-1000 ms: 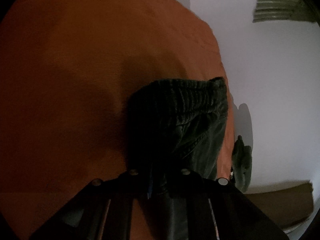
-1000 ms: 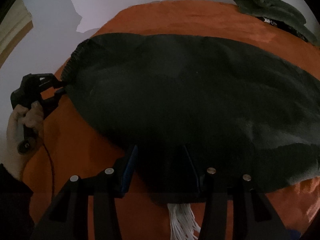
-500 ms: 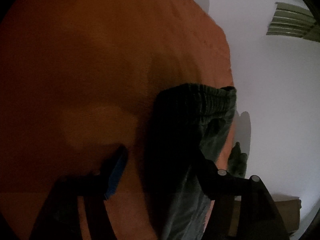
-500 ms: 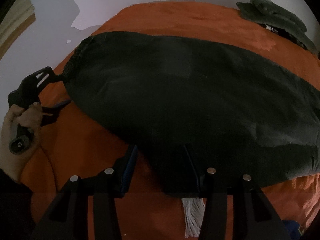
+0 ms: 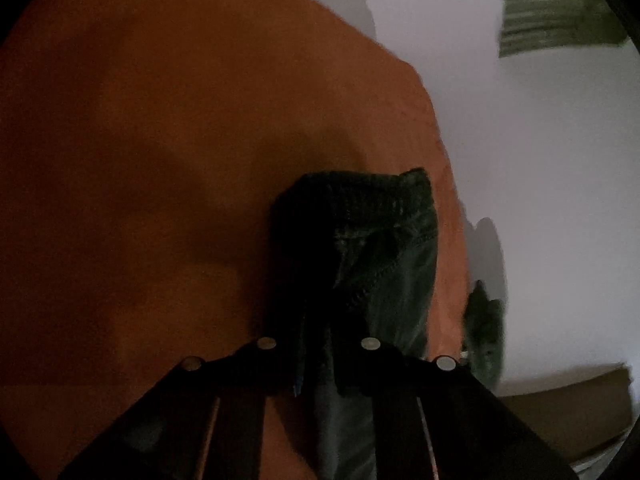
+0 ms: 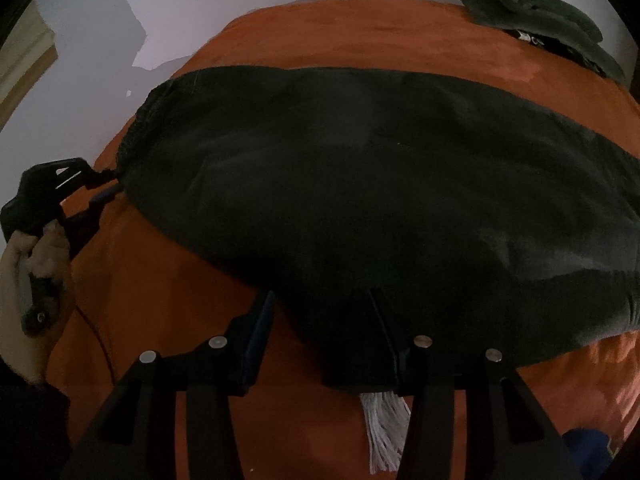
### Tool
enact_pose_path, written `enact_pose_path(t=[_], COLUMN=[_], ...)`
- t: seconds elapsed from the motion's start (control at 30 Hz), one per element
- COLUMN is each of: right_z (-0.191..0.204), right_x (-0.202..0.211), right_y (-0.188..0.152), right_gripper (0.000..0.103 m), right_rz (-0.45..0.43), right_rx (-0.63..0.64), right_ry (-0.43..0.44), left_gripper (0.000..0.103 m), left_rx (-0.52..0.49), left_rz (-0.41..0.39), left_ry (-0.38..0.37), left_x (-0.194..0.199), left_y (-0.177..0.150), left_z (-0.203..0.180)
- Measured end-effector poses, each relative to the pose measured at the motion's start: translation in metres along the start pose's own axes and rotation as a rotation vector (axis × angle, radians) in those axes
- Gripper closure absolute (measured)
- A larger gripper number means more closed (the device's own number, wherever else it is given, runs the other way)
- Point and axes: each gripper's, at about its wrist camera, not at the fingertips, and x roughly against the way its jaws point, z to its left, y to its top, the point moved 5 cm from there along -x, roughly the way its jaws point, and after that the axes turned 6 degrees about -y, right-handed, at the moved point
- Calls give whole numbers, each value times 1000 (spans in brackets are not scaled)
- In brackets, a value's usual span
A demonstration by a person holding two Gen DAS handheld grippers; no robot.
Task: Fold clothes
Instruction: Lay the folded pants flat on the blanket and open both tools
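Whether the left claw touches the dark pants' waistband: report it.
Touching. The left wrist view shows the left claw shut on the waistband fabric.

trousers (image 6: 360, 200): 1 | blanket (image 6: 140, 300): 1 orange, under trousers | green pile (image 6: 536, 16): 1, beyond trousers | grippers: 2 | tassel (image 6: 384, 428): 1

The dark green fleece garment (image 6: 360, 184) runs off the right edge; a blurred olive slatted object (image 5: 556, 20) stays unidentifiable.
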Motion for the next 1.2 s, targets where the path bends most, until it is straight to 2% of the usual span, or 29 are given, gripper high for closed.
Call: enact_pose_path(t=[0.07,0.13,0.17,0.2,0.27,0.4,0.53,0.67,0.77,0.93,1.03,1.2], right_z=[0,0,0,0,0,-3,-18,-51,-82,-136,-159,-188], right_x=[5,13,17,21,31,57,99,159,199,249,261,267], right_y=[2,6,8,10,15,30,54,79,89,77,62,31], right_gripper=[56,56,56,56,56,56,56,56,56,56,56,56], right_rz=[-10,-25,-33,-41,-57,-75,-112,-180,-208,-201,-213,-228], right_rx=[-11,-25,-33,-39,-50,-87,-118,-153,-217,-337,-372,-401], right_ry=[4,11,15,20,31,75,112,103,99,67,38,5], left_gripper=[92,90,80,66,52,48,44,36,30,26,26,26], left_rx=[-48,-109,-136,-141,-151,-185,-227,-224,-285,-432,-459,-503], left_rz=[-35,-69,-82,-74,-56,-14,29,87,83,120,170,217], left_ry=[92,219,245,223,180,97,42,-64,-86,-81,-74,-116], left_x=[7,13,20,23,31,44,65,79,95,121,122,114], left_y=[-4,-10,-13,-16,-22,-40,-63,-87,-102,-137,-163,-205], left_z=[-6,-11,-15,-19,-28,-50,-60,-81,-99,-112,-115,-131])
